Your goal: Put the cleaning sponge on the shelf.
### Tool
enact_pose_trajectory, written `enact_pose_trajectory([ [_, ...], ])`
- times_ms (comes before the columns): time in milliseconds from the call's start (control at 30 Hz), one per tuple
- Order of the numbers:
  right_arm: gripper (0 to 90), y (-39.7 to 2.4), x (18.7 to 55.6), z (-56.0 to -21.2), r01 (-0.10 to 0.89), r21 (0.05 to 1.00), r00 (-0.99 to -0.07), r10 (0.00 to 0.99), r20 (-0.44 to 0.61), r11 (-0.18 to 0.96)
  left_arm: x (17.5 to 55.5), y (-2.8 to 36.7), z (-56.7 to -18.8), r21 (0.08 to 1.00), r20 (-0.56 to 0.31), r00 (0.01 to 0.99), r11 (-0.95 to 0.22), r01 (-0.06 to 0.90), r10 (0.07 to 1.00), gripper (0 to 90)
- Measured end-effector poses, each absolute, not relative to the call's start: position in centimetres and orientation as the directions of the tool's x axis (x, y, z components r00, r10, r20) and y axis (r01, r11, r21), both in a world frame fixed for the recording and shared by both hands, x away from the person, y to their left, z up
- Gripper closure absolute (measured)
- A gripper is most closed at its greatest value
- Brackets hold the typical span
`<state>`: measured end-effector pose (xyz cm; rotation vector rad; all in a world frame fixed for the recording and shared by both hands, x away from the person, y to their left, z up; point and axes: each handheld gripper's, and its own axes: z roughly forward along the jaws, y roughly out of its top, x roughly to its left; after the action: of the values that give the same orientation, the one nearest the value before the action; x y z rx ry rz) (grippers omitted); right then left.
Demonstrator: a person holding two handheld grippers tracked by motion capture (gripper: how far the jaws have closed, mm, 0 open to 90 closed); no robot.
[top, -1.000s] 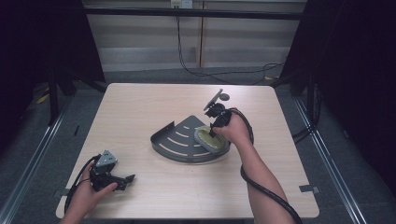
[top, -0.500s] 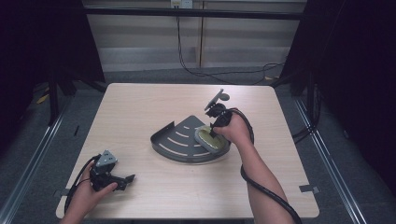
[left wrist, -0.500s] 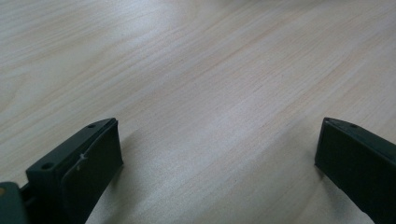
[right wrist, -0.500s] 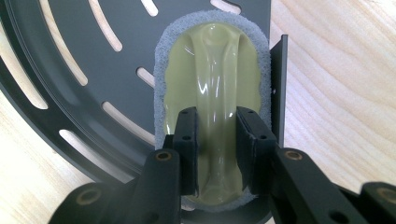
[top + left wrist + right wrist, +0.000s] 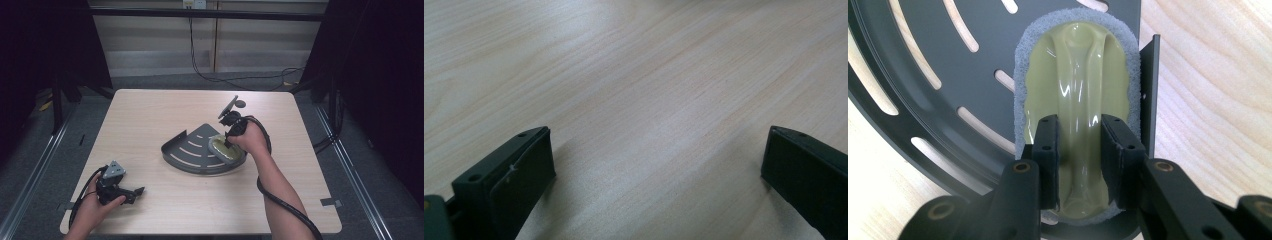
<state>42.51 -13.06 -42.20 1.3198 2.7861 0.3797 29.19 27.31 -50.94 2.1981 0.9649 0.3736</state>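
Right hand-held gripper [image 5: 1079,150] clamping scrubber's ridge [image 5: 1077,100] on slotted tray [image 5: 192,150], seemingly resting, left hand-held gripper [image 5: 654,170] wide apart, empty

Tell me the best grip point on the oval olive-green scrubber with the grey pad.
Grip the raised central ridge of the scrubber from straight above, jaws across it. It lies flat on the dark slotted corner shelf; the right gripper is pinching there.

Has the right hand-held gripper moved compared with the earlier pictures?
No. The right hand-held gripper stays over the scrubber at the same edge of the dark rack.
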Motion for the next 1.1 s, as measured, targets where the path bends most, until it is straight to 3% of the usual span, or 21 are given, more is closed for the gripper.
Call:
enact_pose_trajectory([
  [367,60.5,-13.3,42.5,-42.1,0.767,0.228,-0.626,0.777,0.063,0.6,29.2,27.3,-50.9,0.699,-0.016,0.681,-0.479,0.531,0.732,0.1],
  [767,39.0,-14.1,42.3,-40.9,0.781,0.245,-0.602,0.797,0.055,0.574,29.2,27.3,-50.9,0.698,-0.015,0.681,-0.48,0.531,0.732,0.1],
  [1100,30.8,-15.3,41.6,-40.1,0.78,0.232,-0.608,0.792,0.056,0.581,29.2,27.3,-50.9,0.698,-0.015,0.681,-0.48,0.531,0.732,0.1],
])
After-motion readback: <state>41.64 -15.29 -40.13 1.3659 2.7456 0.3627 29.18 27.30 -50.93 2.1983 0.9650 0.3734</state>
